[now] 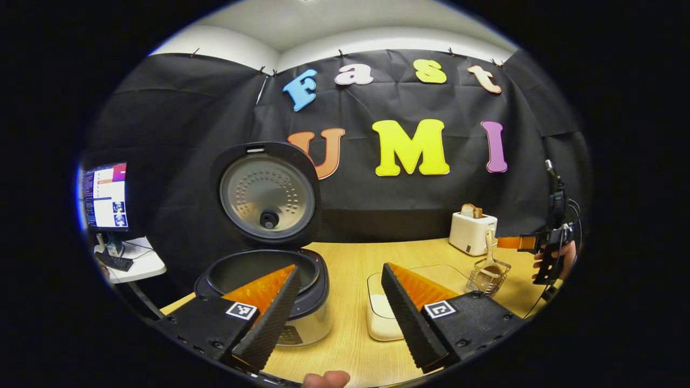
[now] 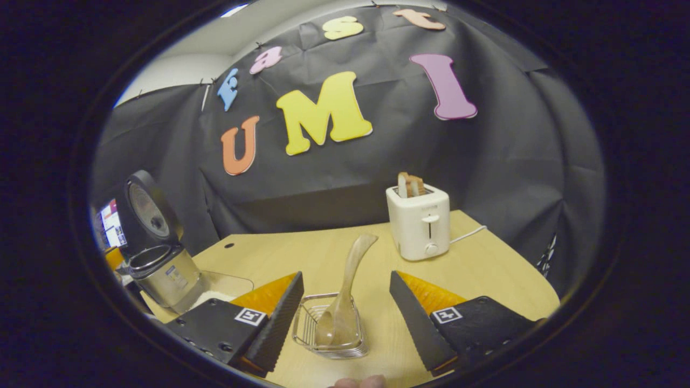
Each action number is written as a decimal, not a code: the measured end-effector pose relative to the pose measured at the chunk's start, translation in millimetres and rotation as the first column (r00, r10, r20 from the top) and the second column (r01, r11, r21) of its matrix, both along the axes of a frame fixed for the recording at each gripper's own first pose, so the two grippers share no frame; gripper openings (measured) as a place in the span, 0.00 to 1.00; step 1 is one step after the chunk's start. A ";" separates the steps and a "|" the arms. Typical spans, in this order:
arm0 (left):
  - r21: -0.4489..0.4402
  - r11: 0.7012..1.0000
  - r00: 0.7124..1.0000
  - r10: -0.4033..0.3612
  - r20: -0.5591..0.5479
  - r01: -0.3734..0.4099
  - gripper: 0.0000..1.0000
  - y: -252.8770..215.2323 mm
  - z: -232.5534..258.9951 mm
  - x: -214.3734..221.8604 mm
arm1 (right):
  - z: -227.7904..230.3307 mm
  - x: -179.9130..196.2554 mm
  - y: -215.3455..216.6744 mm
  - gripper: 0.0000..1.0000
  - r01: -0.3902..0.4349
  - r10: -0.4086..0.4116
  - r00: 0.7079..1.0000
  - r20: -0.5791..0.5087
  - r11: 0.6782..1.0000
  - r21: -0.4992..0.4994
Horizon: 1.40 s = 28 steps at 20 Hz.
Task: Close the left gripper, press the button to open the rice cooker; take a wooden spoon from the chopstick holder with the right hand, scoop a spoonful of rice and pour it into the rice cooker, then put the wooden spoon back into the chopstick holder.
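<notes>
With the rice cooker (image 1: 269, 269) lid already raised, the wooden spoon (image 2: 345, 291) is seen resting in the chopstick holder (image 2: 329, 334), framed by the spread-fingered right gripper (image 2: 345, 318); scooping and return remain undone.

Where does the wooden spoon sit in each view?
Left gripper view: wooden spoon at right, standing in the wire holder, right of the rice container.
Right gripper view: bottom centre, between the open tongs.
Shared landmark: white toaster behind it.

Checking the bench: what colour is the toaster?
White toaster, clearest in the right gripper view.
</notes>
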<state>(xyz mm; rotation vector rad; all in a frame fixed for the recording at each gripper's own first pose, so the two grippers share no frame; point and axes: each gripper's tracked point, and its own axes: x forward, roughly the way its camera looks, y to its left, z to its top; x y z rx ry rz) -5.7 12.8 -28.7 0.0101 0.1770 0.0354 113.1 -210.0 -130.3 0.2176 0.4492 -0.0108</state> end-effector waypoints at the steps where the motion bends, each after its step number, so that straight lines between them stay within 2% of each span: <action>1: 0.011 1.000 1.000 0.008 0.000 -0.008 0.96 3.1 -0.7 0.5 | -5.3 7.8 -1.9 0.91 -0.002 0.002 1.000 -0.016 1.000 0.013; 2: 0.019 1.000 1.000 0.017 -0.002 -0.017 0.96 6.6 -2.3 0.5 | -11.6 15.4 -1.7 0.95 -0.005 0.006 0.999 -0.031 1.000 0.024; 3: 0.025 0.999 1.000 0.026 -0.004 -0.026 0.96 9.6 -3.2 0.2 | -17.0 20.8 -0.8 0.96 -0.009 0.011 0.999 -0.046 0.999 0.038; 8: 0.030 0.997 0.997 0.072 -0.039 -0.071 0.96 21.5 -15.5 3.1 | -41.5 47.9 4.9 0.96 -0.040 0.049 0.992 -0.118 0.996 0.083; 10: 0.031 0.997 0.996 0.077 -0.044 -0.076 0.97 21.0 -17.4 3.9 | -47.1 56.5 8.6 0.93 -0.047 0.063 0.989 -0.133 0.992 0.118; 11: 0.035 0.996 0.996 0.080 -0.045 -0.078 0.97 21.4 -17.5 3.7 | -50.3 59.2 10.0 0.76 -0.049 0.067 0.988 -0.138 0.990 0.129; 12: 0.041 0.996 0.995 0.083 -0.047 -0.081 0.97 22.6 -17.9 4.4 | -53.1 61.4 12.0 0.70 -0.053 0.073 0.987 -0.144 0.989 0.136; 13: 0.045 0.995 0.995 0.087 -0.050 -0.084 0.96 23.3 -18.8 4.2 | -55.4 61.8 14.2 0.55 -0.059 0.081 0.986 -0.149 0.988 0.142; 14: 0.046 0.995 0.995 0.088 -0.052 -0.086 0.96 24.7 -19.6 5.5 | -55.7 61.0 14.3 0.47 -0.060 0.082 0.985 -0.149 0.988 0.144; 15: 0.047 0.995 0.995 0.088 -0.055 -0.086 0.96 24.7 -20.2 6.0 | -54.6 60.7 12.4 0.34 -0.053 0.074 0.987 -0.144 0.988 0.146; 16: 0.047 0.995 0.995 0.088 -0.056 -0.086 0.96 23.6 -21.1 6.9 | -50.2 61.3 8.8 0.29 -0.041 0.061 0.989 -0.135 0.989 0.145; 17: 0.046 0.995 0.995 0.087 -0.055 -0.085 0.96 23.1 -21.1 7.4 | -49.7 60.2 7.4 0.16 -0.037 0.056 0.990 -0.132 0.989 0.143; 19: 0.040 0.996 0.995 0.083 -0.056 -0.081 0.96 22.3 -21.5 8.7 | -49.2 57.8 5.4 0.14 -0.032 0.051 0.989 -0.137 0.989 0.141; 20: 0.038 0.996 0.995 0.080 -0.057 -0.078 0.96 20.9 -22.2 9.7 | -50.1 61.3 8.7 0.18 -0.034 0.055 0.990 -0.132 0.987 0.158; 21: 0.036 0.996 0.995 0.078 -0.056 -0.076 0.96 20.1 -21.5 9.5 | -46.7 55.1 7.8 0.08 -0.039 0.059 0.989 -0.133 0.988 0.152; 22: 0.033 0.997 0.996 0.076 -0.053 -0.074 0.96 19.7 -21.1 9.3 | -39.1 52.3 9.3 0.08 -0.043 0.062 0.990 -0.124 0.987 0.153; 23: 0.030 0.997 0.996 0.074 -0.049 -0.073 0.96 18.3 -20.2 9.6 | -38.3 52.4 10.6 0.01 -0.045 0.062 0.991 -0.116 0.989 0.141; 28: 0.014 0.996 0.995 0.092 -0.032 -0.092 0.96 23.6 -17.9 8.0 | -8.1 48.0 13.5 0.00 -0.054 0.056 0.998 -0.030 0.998 0.041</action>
